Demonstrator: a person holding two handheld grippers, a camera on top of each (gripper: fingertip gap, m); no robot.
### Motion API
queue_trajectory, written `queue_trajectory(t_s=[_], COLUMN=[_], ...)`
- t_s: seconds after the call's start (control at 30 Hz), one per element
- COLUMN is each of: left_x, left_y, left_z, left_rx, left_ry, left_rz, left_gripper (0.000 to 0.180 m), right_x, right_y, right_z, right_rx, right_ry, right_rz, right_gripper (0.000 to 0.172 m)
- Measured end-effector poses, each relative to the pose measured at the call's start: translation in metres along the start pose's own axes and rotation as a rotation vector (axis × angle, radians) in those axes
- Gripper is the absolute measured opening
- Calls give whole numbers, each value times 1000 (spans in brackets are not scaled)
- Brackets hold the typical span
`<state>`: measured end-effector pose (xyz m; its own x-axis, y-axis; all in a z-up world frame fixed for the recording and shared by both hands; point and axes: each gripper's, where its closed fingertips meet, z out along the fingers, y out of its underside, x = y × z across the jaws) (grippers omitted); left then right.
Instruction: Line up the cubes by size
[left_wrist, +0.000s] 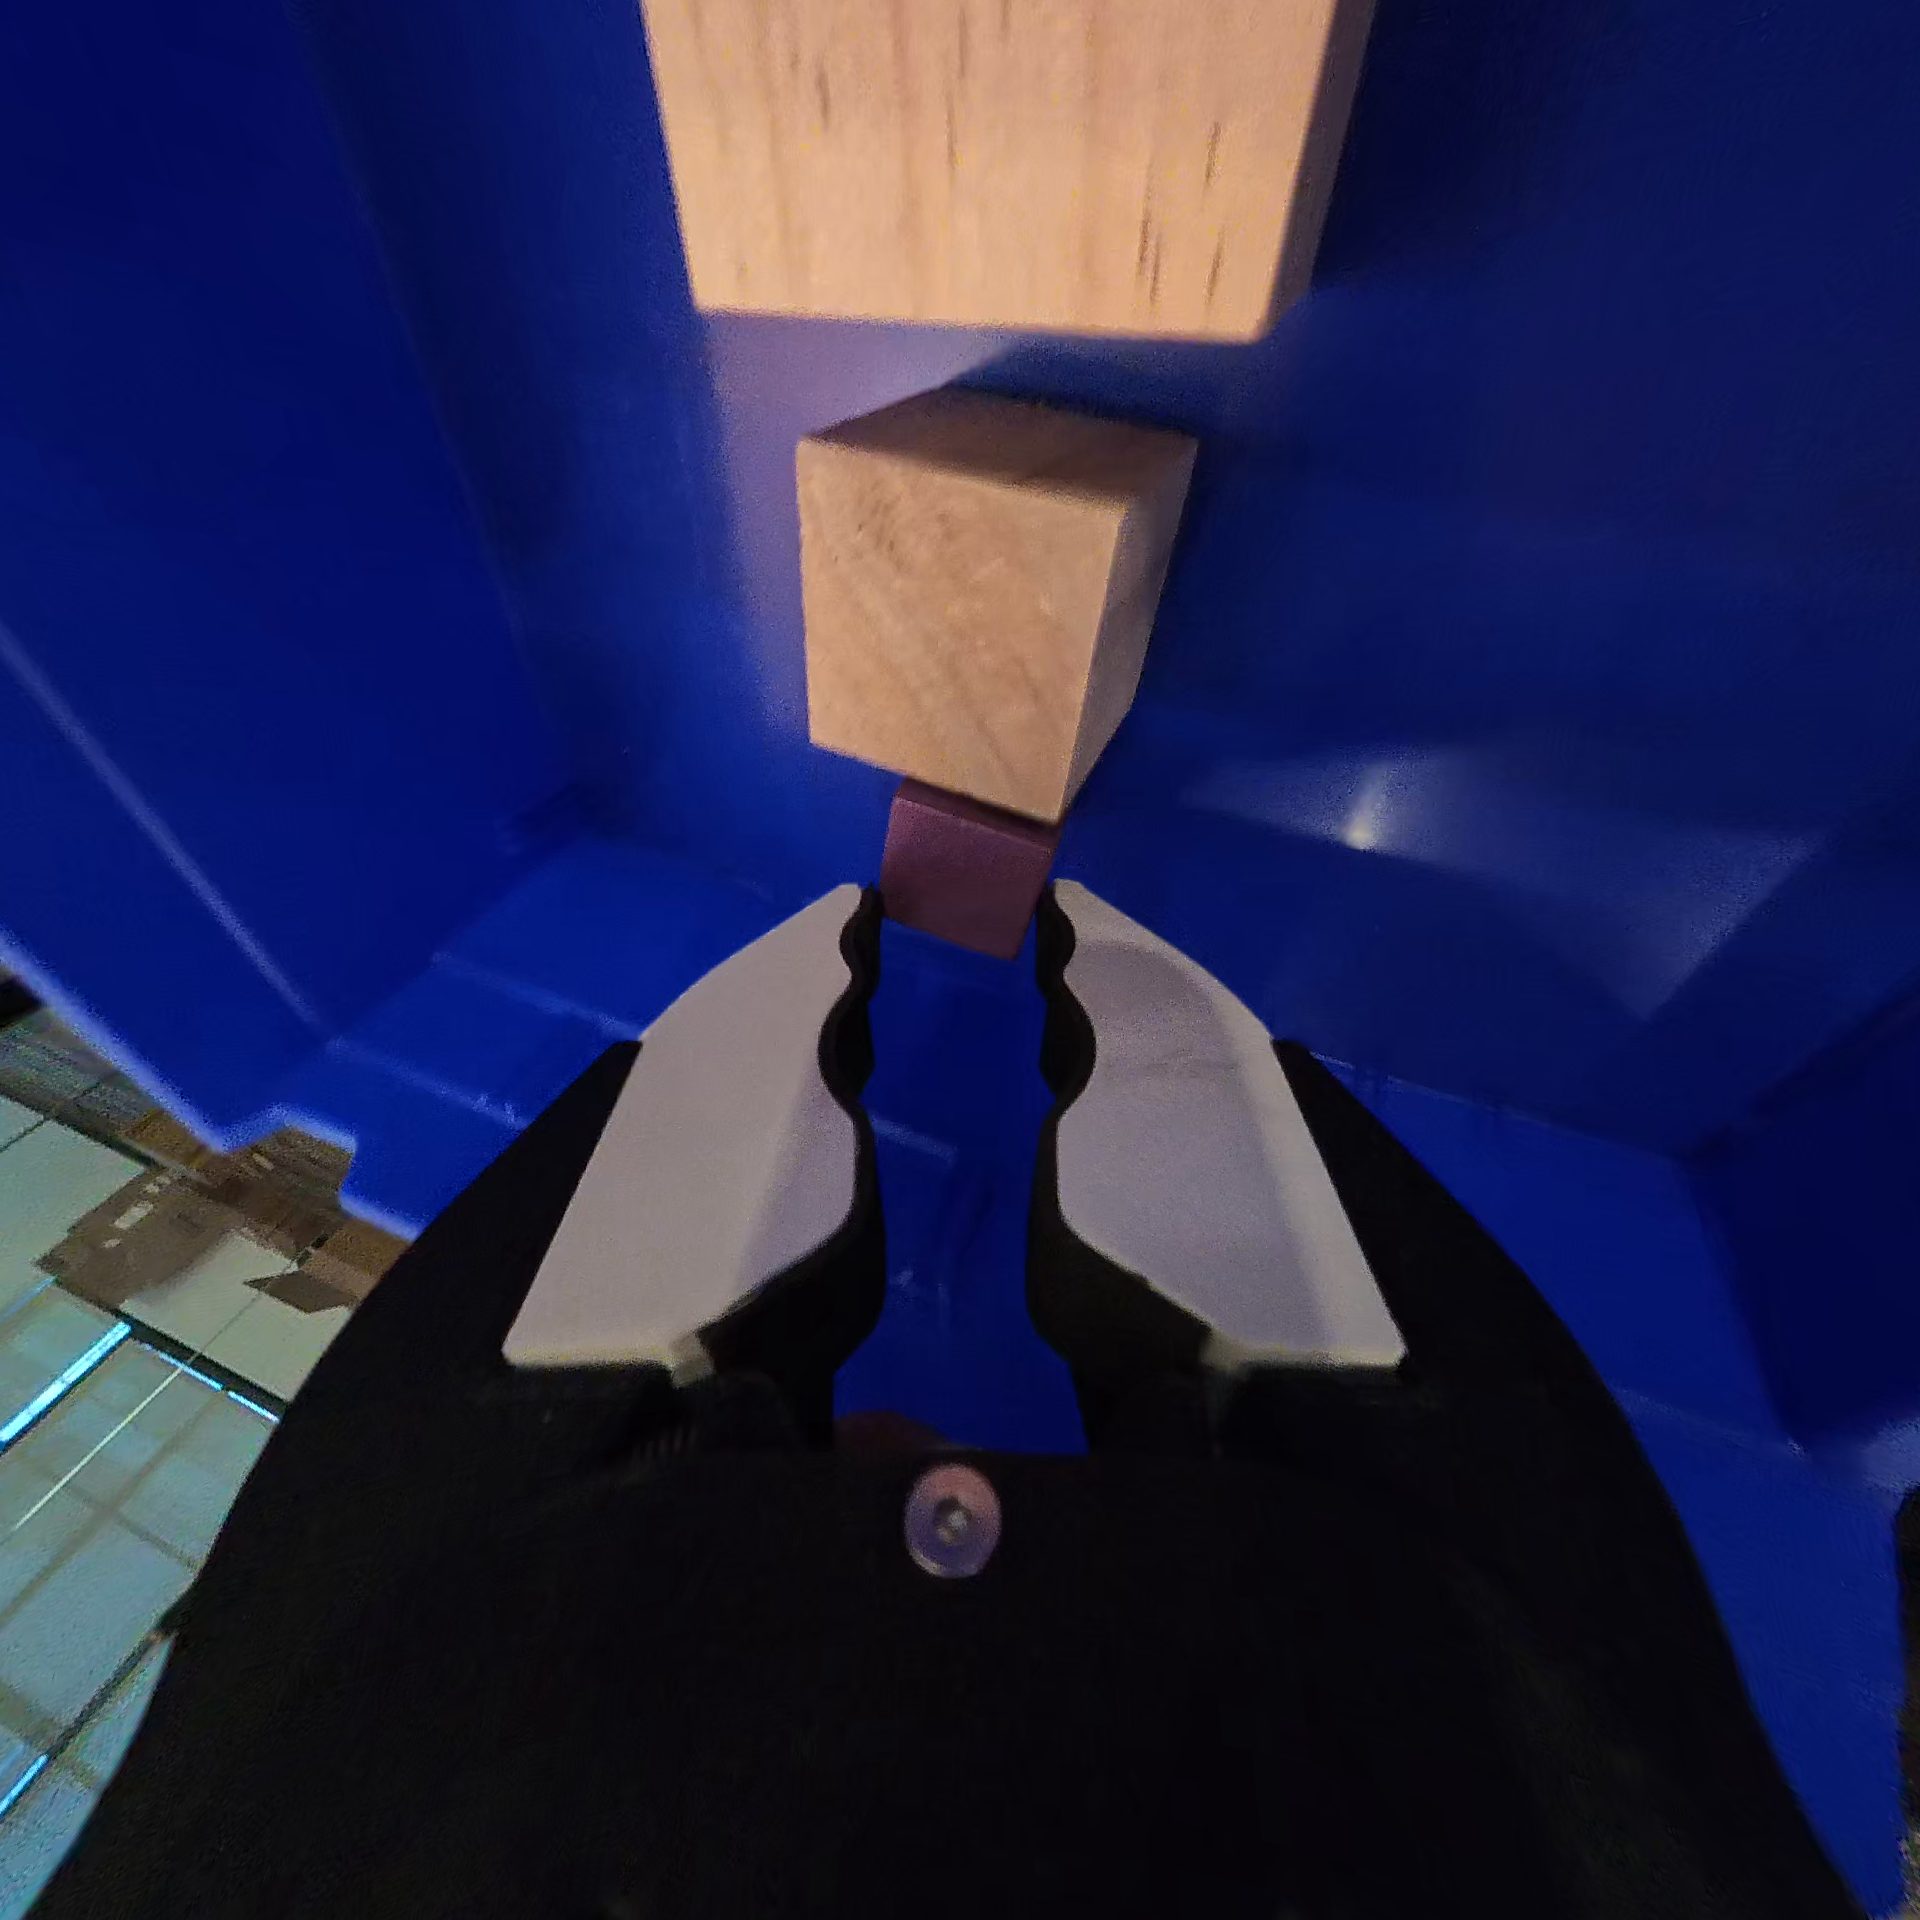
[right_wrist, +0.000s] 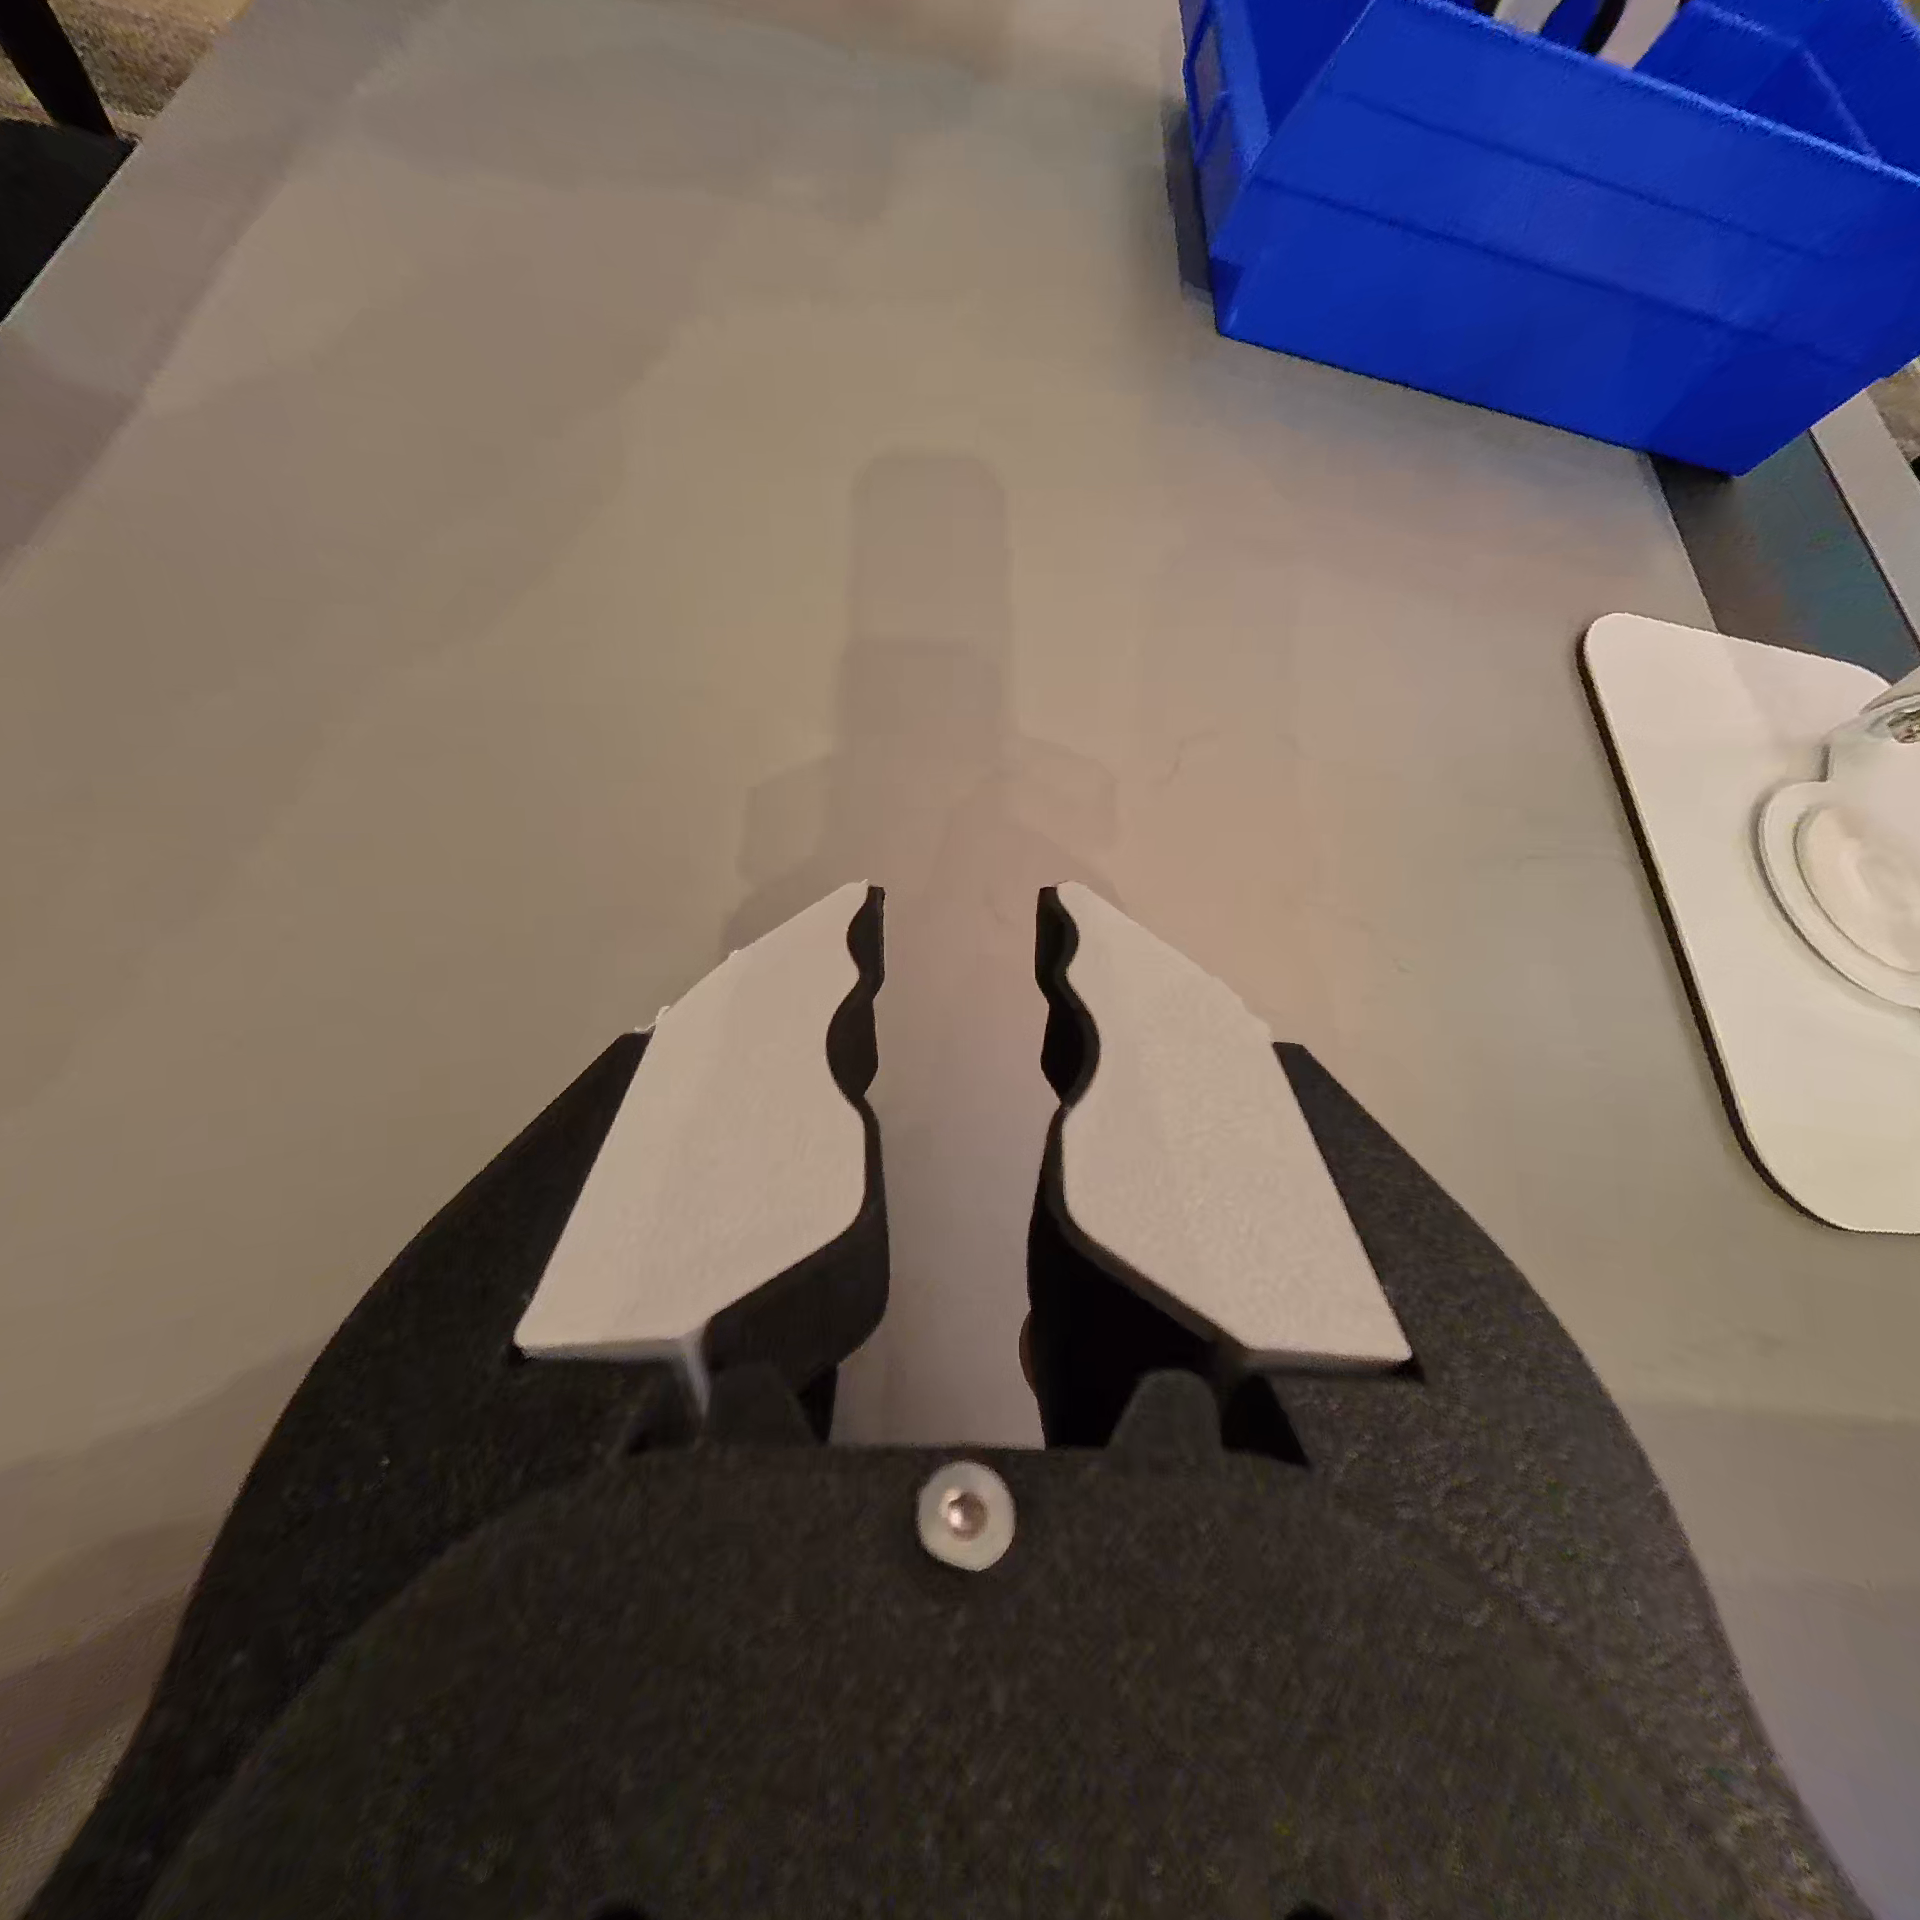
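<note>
In the left wrist view I am inside a blue bin (left_wrist: 1455, 623). My left gripper (left_wrist: 961, 914) is shut on a small purple cube (left_wrist: 961, 883), with both fingertips pressing on its sides. The purple cube touches a medium wooden cube (left_wrist: 966, 613) just beyond it. A large wooden cube (left_wrist: 987, 156) lies farther on, in line with the other two. In the right wrist view my right gripper (right_wrist: 961, 914) is open and empty above a grey table (right_wrist: 520, 520).
The blue bin (right_wrist: 1558, 239) stands at the table's far right in the right wrist view. A white mat (right_wrist: 1714, 831) with a clear glass object (right_wrist: 1860, 862) on it lies at the right edge. The bin's walls (left_wrist: 312, 520) close in around the cubes.
</note>
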<state>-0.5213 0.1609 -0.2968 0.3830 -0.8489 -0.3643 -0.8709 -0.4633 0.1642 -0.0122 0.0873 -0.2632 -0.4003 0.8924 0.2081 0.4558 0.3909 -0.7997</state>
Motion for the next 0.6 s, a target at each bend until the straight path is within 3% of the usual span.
queue_trajectory(t_s=[0.17, 0.27, 0.43, 0.6], left_x=[-5, -8, 3, 39], left_y=[1, -18, -86, -172], left_z=[-34, -75, -174, -271], left_rx=[112, 270, 608, 929], left_ry=[-107, -203, -378, -495], left_rz=[-78, -131, -113, 7], left_gripper=[28, 28, 28, 28], right_x=[7, 18, 45, 68], right_y=[-8, -23, -70, -131], right_z=[-2, -6, -19, -34], right_rx=[34, 90, 199, 305], right_ry=[37, 105, 245, 347], right_rz=[-2, -28, -130, -274], right_gripper=[28, 29, 30, 33])
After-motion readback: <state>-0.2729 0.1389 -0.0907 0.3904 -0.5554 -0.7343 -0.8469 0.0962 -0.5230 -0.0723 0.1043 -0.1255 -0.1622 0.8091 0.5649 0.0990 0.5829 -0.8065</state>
